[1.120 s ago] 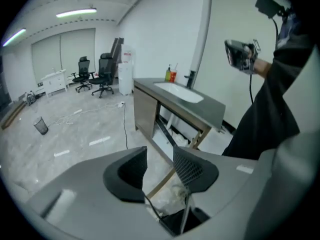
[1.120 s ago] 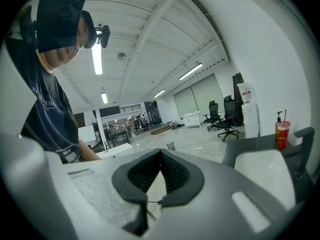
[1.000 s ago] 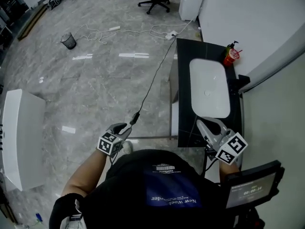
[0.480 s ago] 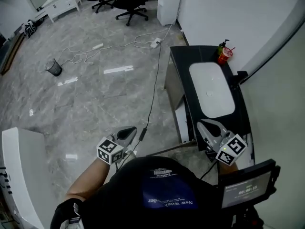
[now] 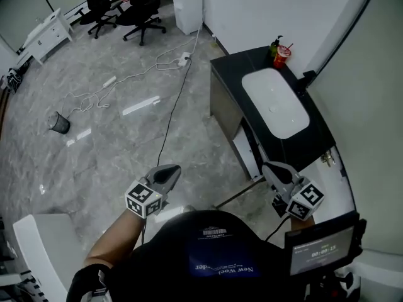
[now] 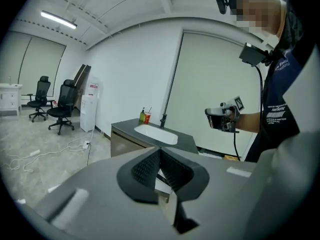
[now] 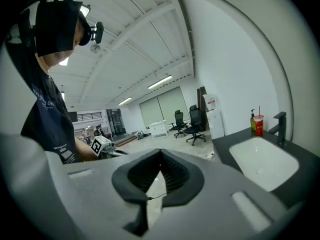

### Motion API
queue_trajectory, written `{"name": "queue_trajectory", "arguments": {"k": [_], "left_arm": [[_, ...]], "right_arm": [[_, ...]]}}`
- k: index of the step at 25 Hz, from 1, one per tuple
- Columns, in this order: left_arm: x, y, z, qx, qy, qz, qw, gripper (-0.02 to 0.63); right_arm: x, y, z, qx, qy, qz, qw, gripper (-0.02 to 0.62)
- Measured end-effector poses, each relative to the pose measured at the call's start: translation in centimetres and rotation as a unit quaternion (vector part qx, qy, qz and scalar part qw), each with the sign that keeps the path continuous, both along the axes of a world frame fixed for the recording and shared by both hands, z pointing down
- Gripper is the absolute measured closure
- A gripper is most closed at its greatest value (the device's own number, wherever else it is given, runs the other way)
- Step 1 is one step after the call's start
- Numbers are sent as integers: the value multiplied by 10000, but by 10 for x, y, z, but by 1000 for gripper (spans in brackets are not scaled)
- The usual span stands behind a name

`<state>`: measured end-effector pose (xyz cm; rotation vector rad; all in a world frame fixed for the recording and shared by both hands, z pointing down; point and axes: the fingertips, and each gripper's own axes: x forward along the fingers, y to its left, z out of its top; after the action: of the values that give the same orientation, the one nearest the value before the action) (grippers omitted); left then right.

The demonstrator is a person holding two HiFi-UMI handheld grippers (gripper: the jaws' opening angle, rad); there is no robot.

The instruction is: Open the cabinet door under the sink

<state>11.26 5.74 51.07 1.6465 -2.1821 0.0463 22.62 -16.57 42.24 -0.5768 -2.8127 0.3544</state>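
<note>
At the upper right of the head view, the cabinet (image 5: 223, 104) stands under a dark tabletop (image 5: 234, 63) with the white sink (image 5: 275, 102) set in it. From the cabinet's near end what looks like the door (image 5: 241, 194), a thin dark panel seen edge-on, juts out over the floor (image 5: 126, 143), with a white inside showing beside it. The steep angle keeps you from being sure how wide it stands. Your left tool (image 5: 169, 170) and right tool (image 5: 271, 167) both hang close to your body, well apart from the cabinet, touching nothing.

Along the left tool's own view, its jaws are clenched together with nothing between them; the sink sits beyond them, and your right tool shows off to the right.

Along the right tool's view, the jaws are likewise clenched and empty, with the sink at their right.

By this, the opening looks done. What is left, at most, is confirming that the door stands fully open.
</note>
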Motion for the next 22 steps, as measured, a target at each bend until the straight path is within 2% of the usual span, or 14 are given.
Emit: {"name": "queue_trajectory", "arguments": {"k": [6,12,17,22], "left_arm": [[-14,-17,-17,169,-157,89,9997,604],[-12,-34,-36,579,-57,209,9981,606],[-38,-28,-40,695,-15,623,9956,606],[-86,-5,-24,544,128,1289,9901,606]], "right_arm": [[2,-20,-10,-116,-201,192,9995,597],[3,-33,-11,242,-136,352,9990,597],[-18,-19,-15,272,-199,745,9966,597],[-62,12,-9,306,-242,1335,9903,597]]}}
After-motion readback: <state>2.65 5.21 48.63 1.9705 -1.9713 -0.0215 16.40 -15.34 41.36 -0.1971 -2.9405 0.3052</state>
